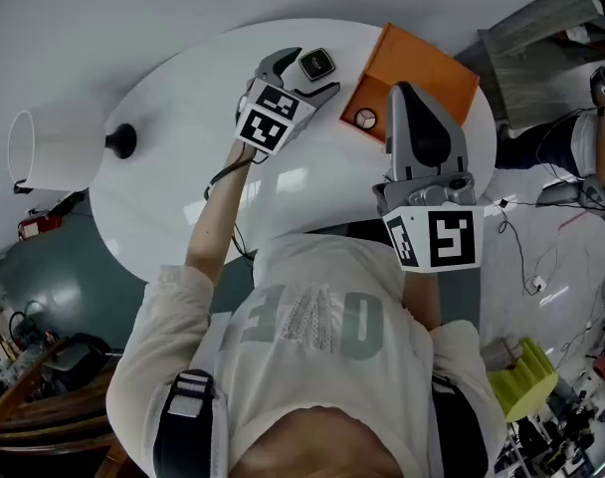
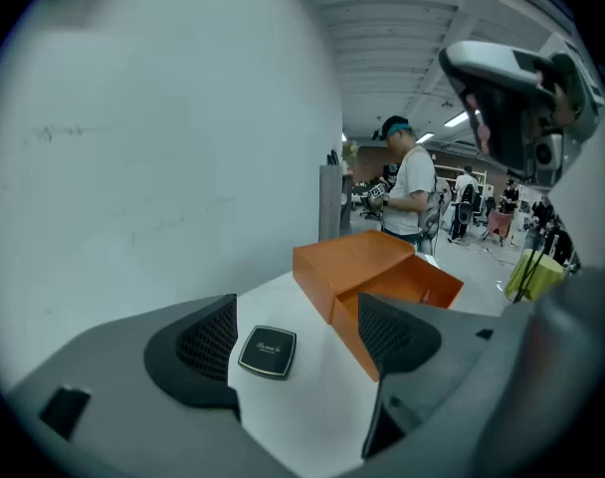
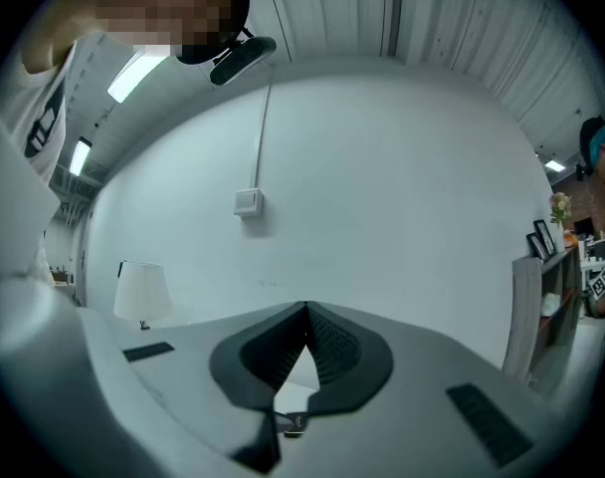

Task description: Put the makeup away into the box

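One piece of makeup is out that I can see: a small square black compact with a gold rim (image 1: 316, 64), lying flat on the glossy white oval table (image 1: 183, 127) toward the far side. So basically nothing's done yet, and I'd call this the very start of the pick. The orange cardboard drawer box (image 1: 422, 68) sits just right of it with its drawer pulled out, ready to take stuff.

The left gripper (image 1: 310, 72) has its jaws spread wide on either side of the compact, and the pads aren't pressing on it. The right gripper (image 1: 407, 93) hangs over the near edge of the box, pinched together with nothing in it.

What's left: close on the compact, lift it, drop it in the drawer, probably push the drawer in.

View differences: the left gripper view shows the gap between the pads and the compact (image 2: 268, 352), which sits closer to the left pad. The head view shows a small round thing (image 1: 364, 119) at the drawer's near end; knob or makeup, can't tell. The right gripper view only shows its closed jaws, bare wall and a white-shaded table lamp (image 3: 143, 292).
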`<state>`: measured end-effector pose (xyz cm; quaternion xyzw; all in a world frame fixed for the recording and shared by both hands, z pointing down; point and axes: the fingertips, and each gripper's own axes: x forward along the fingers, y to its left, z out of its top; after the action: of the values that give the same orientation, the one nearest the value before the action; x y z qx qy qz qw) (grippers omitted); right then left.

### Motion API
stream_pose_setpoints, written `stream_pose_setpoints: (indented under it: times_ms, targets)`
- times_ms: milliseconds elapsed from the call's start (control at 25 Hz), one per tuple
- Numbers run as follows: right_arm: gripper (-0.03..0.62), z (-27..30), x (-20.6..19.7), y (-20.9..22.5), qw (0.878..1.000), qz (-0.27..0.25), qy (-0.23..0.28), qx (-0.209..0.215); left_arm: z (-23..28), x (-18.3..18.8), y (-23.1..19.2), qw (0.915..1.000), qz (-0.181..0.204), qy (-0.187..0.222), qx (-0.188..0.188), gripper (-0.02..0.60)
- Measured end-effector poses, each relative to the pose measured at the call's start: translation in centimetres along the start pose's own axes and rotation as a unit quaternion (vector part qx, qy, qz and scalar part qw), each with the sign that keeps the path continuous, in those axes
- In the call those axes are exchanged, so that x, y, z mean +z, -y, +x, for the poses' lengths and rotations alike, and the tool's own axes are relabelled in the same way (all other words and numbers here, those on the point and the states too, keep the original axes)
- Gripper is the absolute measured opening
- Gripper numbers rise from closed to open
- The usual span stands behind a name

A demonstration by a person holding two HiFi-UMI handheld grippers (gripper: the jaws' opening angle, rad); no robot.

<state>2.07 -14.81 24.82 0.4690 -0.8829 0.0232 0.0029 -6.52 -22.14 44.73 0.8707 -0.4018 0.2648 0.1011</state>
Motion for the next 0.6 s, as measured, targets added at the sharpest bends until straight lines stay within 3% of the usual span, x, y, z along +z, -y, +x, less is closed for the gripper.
stream_pose_setpoints:
  times_ms: [360, 600]
  targets:
    - [0.000, 1.6, -2.6, 2.8, 0.999, 0.003, -0.041, -0.033, 6.9, -7.6, -3.4, 0.9943, -0.052, -0.092, -0.011, 0.362]
    - [0.000, 2.6, -4.6, 3.3, 0.997, -0.002, -0.067, -0.039, 8.6, -9.1, -4.0, 0.9928, -0.052, -0.106, -0.016, 0.362]
